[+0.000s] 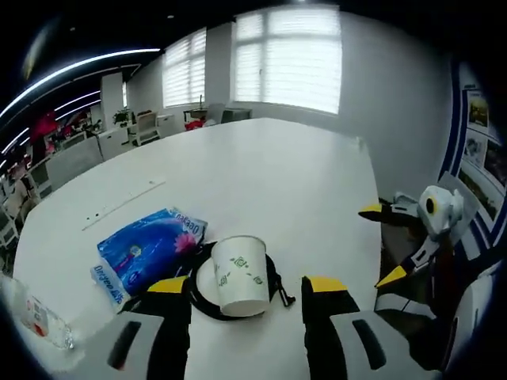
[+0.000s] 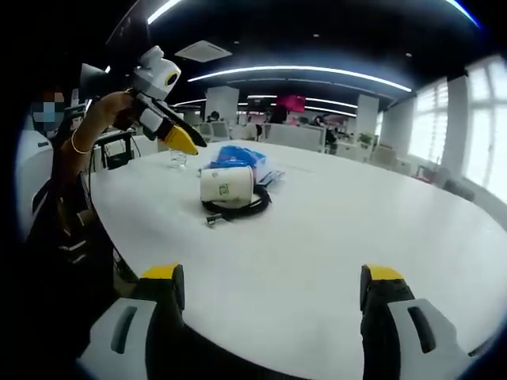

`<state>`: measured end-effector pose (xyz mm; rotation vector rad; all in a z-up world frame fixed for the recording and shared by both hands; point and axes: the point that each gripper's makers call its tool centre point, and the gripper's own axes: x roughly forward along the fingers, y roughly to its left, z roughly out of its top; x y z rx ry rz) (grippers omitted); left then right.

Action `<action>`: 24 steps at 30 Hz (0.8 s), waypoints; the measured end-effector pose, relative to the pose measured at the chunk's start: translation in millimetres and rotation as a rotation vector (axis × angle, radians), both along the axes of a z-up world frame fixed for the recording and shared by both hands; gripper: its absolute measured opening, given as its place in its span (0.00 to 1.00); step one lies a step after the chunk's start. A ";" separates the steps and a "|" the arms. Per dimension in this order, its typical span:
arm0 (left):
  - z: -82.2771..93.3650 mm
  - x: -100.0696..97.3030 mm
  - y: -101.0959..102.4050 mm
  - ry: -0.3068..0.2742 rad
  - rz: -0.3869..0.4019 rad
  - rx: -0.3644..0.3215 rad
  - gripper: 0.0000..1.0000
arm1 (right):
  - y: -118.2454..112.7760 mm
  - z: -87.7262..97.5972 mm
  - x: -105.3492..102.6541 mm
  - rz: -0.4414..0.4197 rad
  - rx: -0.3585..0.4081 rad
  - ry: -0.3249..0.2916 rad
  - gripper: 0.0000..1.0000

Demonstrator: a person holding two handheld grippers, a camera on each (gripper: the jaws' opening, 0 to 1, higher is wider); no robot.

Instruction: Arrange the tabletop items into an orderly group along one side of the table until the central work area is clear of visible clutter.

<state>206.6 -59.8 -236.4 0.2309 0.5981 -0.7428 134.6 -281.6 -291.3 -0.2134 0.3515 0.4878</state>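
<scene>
A white paper cup (image 1: pixel 240 273) with green print lies on its side on a coil of black cable (image 1: pixel 274 279), near the table's edge. A blue tissue packet (image 1: pixel 146 249) rests just left of it. My left gripper (image 1: pixel 247 286) is open, and the cup shows between its yellow-tipped jaws. In the right gripper view, the left gripper (image 2: pixel 184 141) hovers in a person's hand, above and left of the cup (image 2: pixel 226 184), apart from it. My right gripper (image 2: pixel 272 275) is open and holds nothing, well back from the cable (image 2: pixel 238 207) and packet (image 2: pixel 236 156). It also shows at the table's right edge (image 1: pixel 382 243).
A clear plastic bottle (image 1: pixel 40 317) lies at the lower left by the table (image 1: pixel 261 166) edge, seen beyond the cup as a clear vessel (image 2: pixel 178 158). A person (image 2: pixel 67 182) sits at the table's left side. Office desks and chairs stand behind.
</scene>
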 end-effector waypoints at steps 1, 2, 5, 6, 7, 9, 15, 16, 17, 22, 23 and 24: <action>-0.8 0.1 0.0 0.003 -0.003 0.002 0.55 | 0.5 -0.1 -0.1 0.001 0.000 0.001 0.89; -1.3 -0.1 0.2 0.004 -0.005 0.005 0.55 | 0.6 0.0 -0.1 0.001 0.001 0.000 0.89; -1.5 -2.6 4.0 0.002 -0.019 0.031 0.55 | 0.2 0.2 -0.1 -0.002 0.002 -0.002 0.89; -2.1 -2.7 4.8 0.003 -0.020 0.036 0.55 | 0.1 0.4 -0.2 -0.002 0.003 -0.003 0.89; -2.0 -2.8 5.8 0.004 -0.022 0.038 0.55 | 0.1 0.4 -0.4 -0.002 0.004 -0.002 0.89; -3.2 -2.6 6.7 0.011 -0.022 0.036 0.55 | -0.1 0.4 -0.8 -0.003 0.004 -0.003 0.89; -4.7 -7.0 6.6 0.036 -0.031 0.041 0.55 | -1.2 -0.9 -1.9 -0.005 0.005 0.000 0.89; -4.6 -8.3 6.3 0.038 -0.035 0.039 0.55 | -1.5 -0.9 -2.0 -0.006 0.004 -0.001 0.89; -4.2 -9.2 6.0 0.036 -0.038 0.040 0.55 | -1.9 -0.8 -2.2 -0.008 0.003 -0.001 0.89; -5.0 -10.3 3.4 0.046 -0.041 0.035 0.55 | -4.8 1.3 -2.8 -0.021 0.005 -0.010 0.89; -5.5 -10.8 2.9 0.048 -0.044 0.038 0.55 | -5.1 1.4 -3.1 -0.021 0.007 -0.009 0.89; -5.3 -11.4 3.1 0.050 -0.046 0.039 0.55 | -5.1 1.3 -3.3 -0.022 0.007 -0.010 0.89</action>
